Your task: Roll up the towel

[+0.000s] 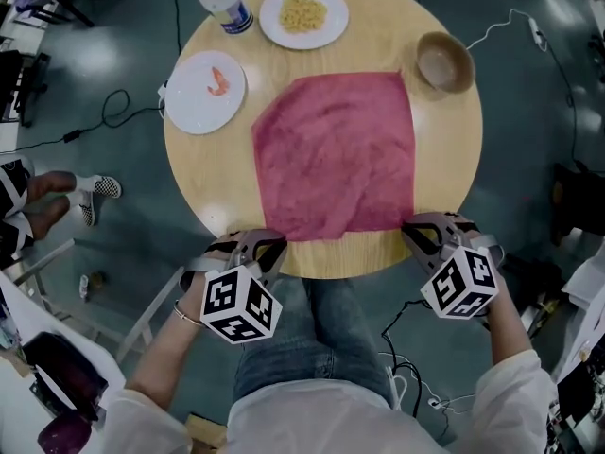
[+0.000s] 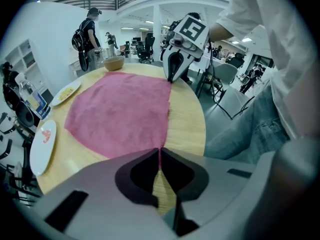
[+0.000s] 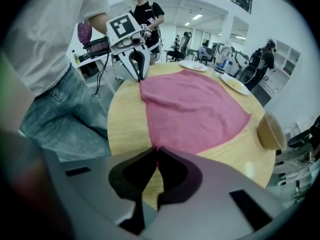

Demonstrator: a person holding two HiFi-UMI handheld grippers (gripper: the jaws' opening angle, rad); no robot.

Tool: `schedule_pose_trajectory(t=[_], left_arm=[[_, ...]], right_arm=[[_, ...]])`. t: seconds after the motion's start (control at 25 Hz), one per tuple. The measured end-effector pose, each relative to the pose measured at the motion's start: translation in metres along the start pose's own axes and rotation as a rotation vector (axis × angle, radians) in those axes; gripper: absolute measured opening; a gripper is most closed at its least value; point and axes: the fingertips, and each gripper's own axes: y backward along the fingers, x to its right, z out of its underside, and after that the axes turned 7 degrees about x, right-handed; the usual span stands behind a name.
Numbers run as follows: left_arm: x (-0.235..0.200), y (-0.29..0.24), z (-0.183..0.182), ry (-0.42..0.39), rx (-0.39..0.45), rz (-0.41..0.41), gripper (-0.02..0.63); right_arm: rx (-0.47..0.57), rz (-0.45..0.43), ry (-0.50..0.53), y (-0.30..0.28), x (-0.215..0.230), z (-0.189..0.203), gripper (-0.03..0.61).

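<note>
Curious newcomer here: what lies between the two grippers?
The towel, its near edge; left gripper and right gripper each pinch a corner. Head view shows it.

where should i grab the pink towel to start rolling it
By its two near corners, coming from the person's side. The towel lies flat with its near edge toward the table rim, so those corners are free to pinch and lift; the left tool and right tool are shut on them.

— What is this place, an office?
— More a big open-plan lab hall. Office chairs (image 2: 146, 50) stand in rows, there are strip lights (image 3: 197, 16) overhead and a railed gallery (image 2: 100, 0) above.
— And down here?
— Cables (image 1: 118, 112) trail over the grey floor (image 1: 113, 55) to a power strip (image 1: 536, 32), and white shelves (image 3: 292, 56) line the wall.
</note>
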Motion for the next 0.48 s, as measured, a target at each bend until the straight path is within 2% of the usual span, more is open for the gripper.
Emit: schedule_pose_trajectory(t=[0.2, 0.48], left_arm=[[0.007, 0.009, 0.002, 0.043, 0.024, 0.023, 0.018], [0.032, 0.020, 0.007, 0.079, 0.008, 0.102, 0.018]], right_arm=[[0.002, -0.033, -0.031, 0.008, -0.011, 0.002, 0.012], [-0.022, -0.141, -0.090, 0.024, -0.041, 0.009, 0.012]])
